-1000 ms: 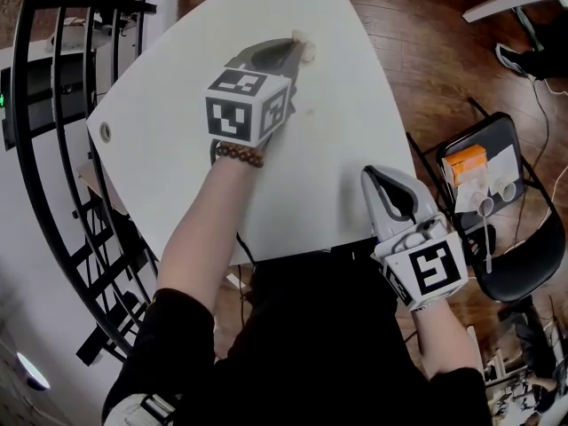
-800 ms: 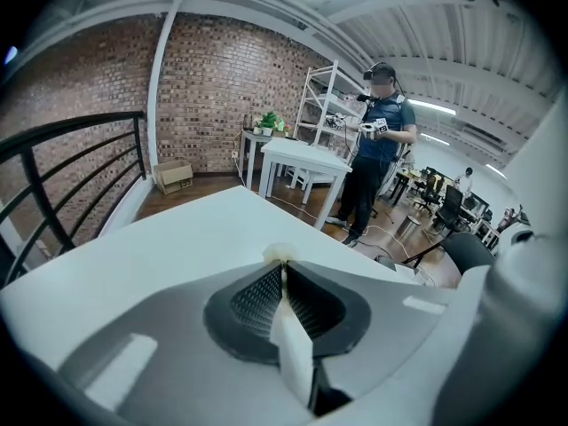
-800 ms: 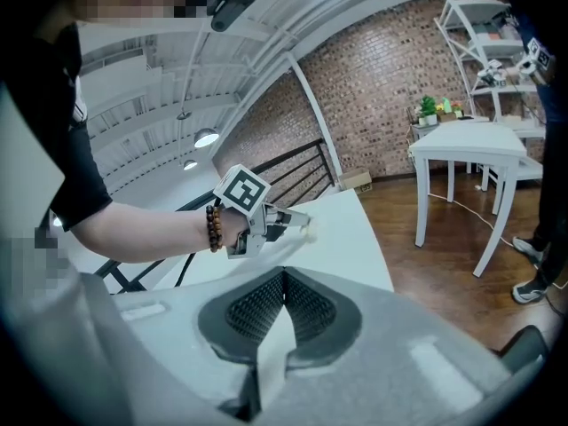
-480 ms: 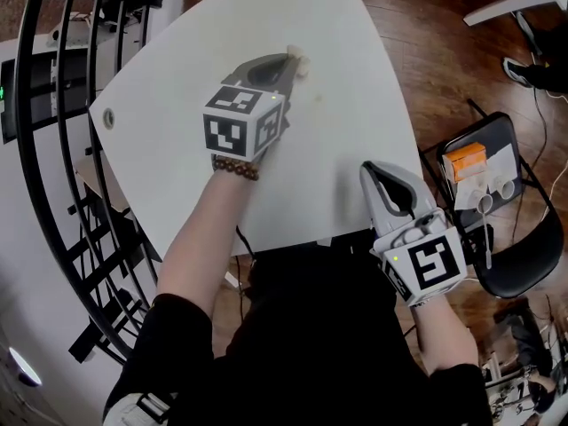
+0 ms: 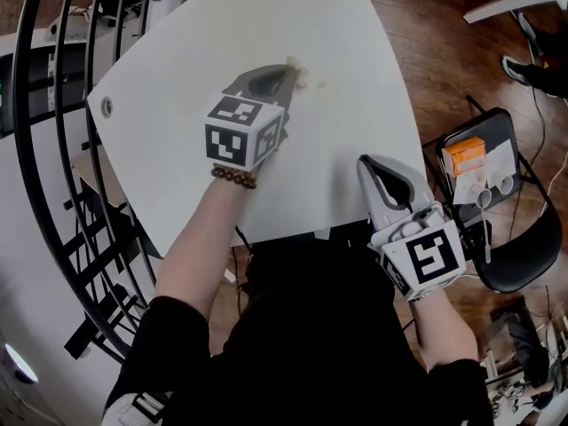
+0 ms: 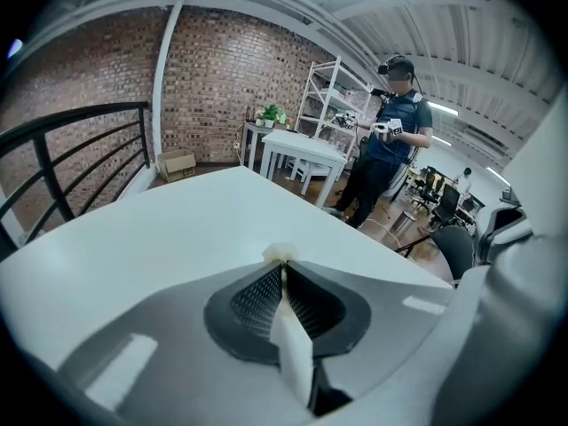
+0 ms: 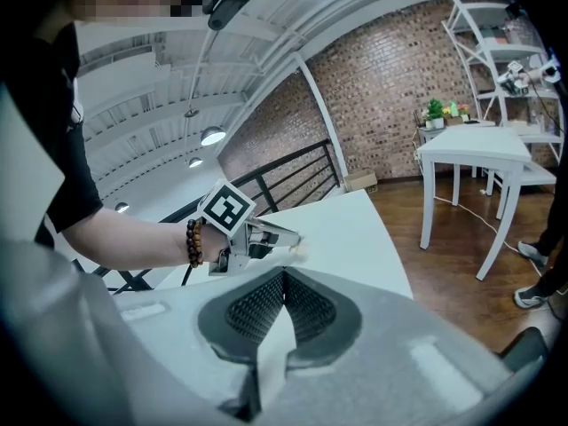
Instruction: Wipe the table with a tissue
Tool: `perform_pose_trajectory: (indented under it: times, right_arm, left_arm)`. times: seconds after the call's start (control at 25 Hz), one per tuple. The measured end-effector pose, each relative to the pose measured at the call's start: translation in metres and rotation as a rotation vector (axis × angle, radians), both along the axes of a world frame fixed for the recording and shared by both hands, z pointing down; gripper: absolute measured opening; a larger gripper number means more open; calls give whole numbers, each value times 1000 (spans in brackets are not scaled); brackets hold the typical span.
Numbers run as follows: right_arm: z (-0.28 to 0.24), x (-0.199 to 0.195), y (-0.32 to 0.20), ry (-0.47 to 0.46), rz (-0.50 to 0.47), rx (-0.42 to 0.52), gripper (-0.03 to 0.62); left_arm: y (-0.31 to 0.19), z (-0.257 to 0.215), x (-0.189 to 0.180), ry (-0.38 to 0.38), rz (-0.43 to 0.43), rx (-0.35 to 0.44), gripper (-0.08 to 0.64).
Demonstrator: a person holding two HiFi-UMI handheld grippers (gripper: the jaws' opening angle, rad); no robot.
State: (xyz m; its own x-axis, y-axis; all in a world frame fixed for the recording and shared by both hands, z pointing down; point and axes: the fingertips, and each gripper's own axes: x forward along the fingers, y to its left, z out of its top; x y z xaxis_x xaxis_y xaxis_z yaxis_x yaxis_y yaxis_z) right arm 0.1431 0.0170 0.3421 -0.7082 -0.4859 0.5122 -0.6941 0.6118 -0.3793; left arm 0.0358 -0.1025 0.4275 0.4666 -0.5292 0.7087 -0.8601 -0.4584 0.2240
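A small wad of tissue [image 5: 298, 73] is pinched at the tip of my left gripper [image 5: 293, 69], which is shut on it and rests on the white table [image 5: 355, 105] near its middle. In the left gripper view the tissue [image 6: 282, 256] pokes out just past the closed jaws, low over the table [image 6: 160, 229]. My right gripper [image 5: 366, 165] is shut with nothing in it, lying at the table's near right edge. In the right gripper view the closed jaws of the right gripper [image 7: 284, 273] point at the left gripper [image 7: 293, 248] and the tissue [image 7: 299, 254].
A black metal railing [image 5: 44, 105] runs along the table's left side. A black chair [image 5: 506, 247] at the right carries an orange box [image 5: 465, 161] and cups. In the left gripper view a person [image 6: 383, 149] stands beyond the table, near another white table [image 6: 306, 153] and shelves.
My left gripper with the tissue has slid a little toward me and to the right across the table. The right gripper has stayed at the near edge.
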Motion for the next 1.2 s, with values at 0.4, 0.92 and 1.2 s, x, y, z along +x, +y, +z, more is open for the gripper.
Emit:
perform_pose_trajectory:
  times: [0.4, 0.92, 1.2]
  right_arm:
    - [2, 2, 4, 5, -3, -7, -11]
    - [6, 6, 0, 5, 7, -20, -11]
    - [5, 10, -2, 2, 18, -21, -11]
  left_arm:
    - [28, 19, 6, -13, 28, -64, 33]
    - [27, 31, 16, -40, 58, -94, 34]
    - [25, 30, 27, -37, 78, -95, 34]
